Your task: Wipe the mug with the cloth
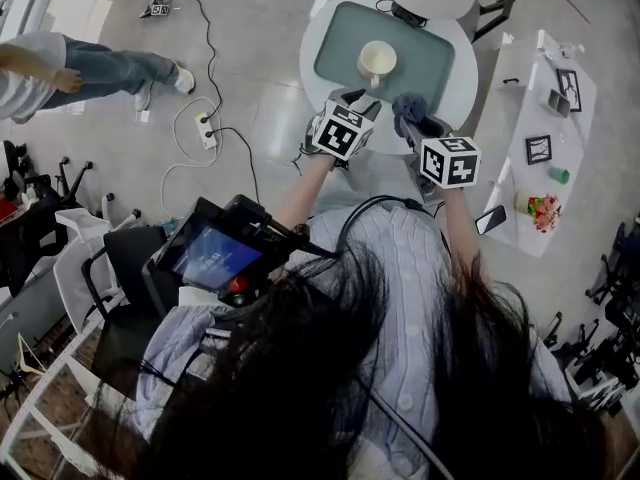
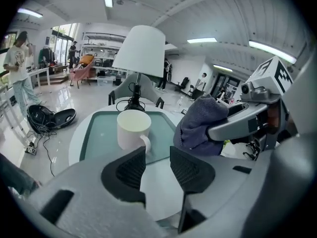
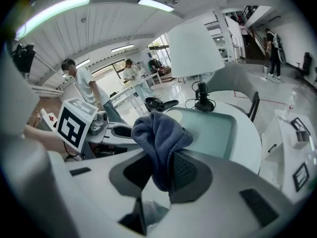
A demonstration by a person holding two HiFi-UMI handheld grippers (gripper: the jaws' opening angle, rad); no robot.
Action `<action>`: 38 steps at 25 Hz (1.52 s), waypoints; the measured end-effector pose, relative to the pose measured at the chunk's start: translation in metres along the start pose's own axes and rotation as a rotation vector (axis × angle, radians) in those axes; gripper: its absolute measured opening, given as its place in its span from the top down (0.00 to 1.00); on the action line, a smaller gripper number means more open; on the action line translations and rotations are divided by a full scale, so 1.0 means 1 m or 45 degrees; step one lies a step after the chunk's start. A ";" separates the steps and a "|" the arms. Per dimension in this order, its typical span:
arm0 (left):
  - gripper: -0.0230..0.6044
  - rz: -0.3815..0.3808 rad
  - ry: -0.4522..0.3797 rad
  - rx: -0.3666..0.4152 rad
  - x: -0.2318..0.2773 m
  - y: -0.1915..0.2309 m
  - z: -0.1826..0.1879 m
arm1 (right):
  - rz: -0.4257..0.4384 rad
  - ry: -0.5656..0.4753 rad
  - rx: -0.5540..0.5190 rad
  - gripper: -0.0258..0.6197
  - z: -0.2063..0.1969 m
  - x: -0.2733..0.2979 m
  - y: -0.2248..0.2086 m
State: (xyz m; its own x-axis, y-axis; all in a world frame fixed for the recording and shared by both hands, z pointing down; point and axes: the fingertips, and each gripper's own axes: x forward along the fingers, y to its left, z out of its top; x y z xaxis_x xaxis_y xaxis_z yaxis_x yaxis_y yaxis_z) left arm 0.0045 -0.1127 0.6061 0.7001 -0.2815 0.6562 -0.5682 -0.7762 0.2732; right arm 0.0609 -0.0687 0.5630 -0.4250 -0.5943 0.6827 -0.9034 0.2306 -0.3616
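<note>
The mug (image 1: 377, 64) stands upright on the green mat (image 1: 340, 53) on the round white surface (image 1: 470, 78), handle toward the left gripper (image 2: 157, 155).

Left jaws: apart, empty, short of the mug. Right gripper (image 3: 158, 170) jaws: clamped on the cloth (image 3: 158, 138).

Handling (judged): the mug is rigid, smooth, probably ceramic, so slippery and breakable. Grip the wall at the rim or the handle. The cloth is soft and limp.

Obscured: in the right gripper view the cloth hides most of the mug. The mug's interior is not visible.
</note>
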 end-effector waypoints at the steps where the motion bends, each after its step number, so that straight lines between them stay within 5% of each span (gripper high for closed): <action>1: 0.74 0.005 0.013 -0.011 0.004 0.002 0.000 | 0.019 0.027 -0.044 0.82 0.002 0.005 -0.003; 8: 0.74 0.096 0.048 -0.110 0.014 0.022 -0.010 | 0.148 0.220 -0.320 0.82 0.007 0.044 -0.001; 17: 0.74 0.189 0.097 -0.184 0.042 0.027 -0.005 | 0.320 0.389 -0.349 0.82 -0.004 0.079 -0.021; 24: 0.75 0.233 0.139 -0.120 0.049 0.031 -0.008 | 0.384 0.451 -0.362 0.82 -0.005 0.088 -0.023; 29: 0.85 0.233 0.177 0.015 0.057 0.029 -0.010 | 0.403 0.465 -0.346 0.82 -0.005 0.090 -0.027; 38: 0.85 0.137 0.211 0.082 0.055 0.029 -0.011 | 0.407 0.465 -0.329 0.82 -0.001 0.091 -0.035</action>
State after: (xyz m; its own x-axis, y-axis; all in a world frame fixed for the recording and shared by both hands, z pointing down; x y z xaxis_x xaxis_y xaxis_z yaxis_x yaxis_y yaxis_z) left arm 0.0221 -0.1444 0.6578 0.5531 -0.2722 0.7874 -0.6035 -0.7825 0.1534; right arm 0.0537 -0.1301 0.6381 -0.6313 -0.1687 0.7570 -0.6914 0.5647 -0.4507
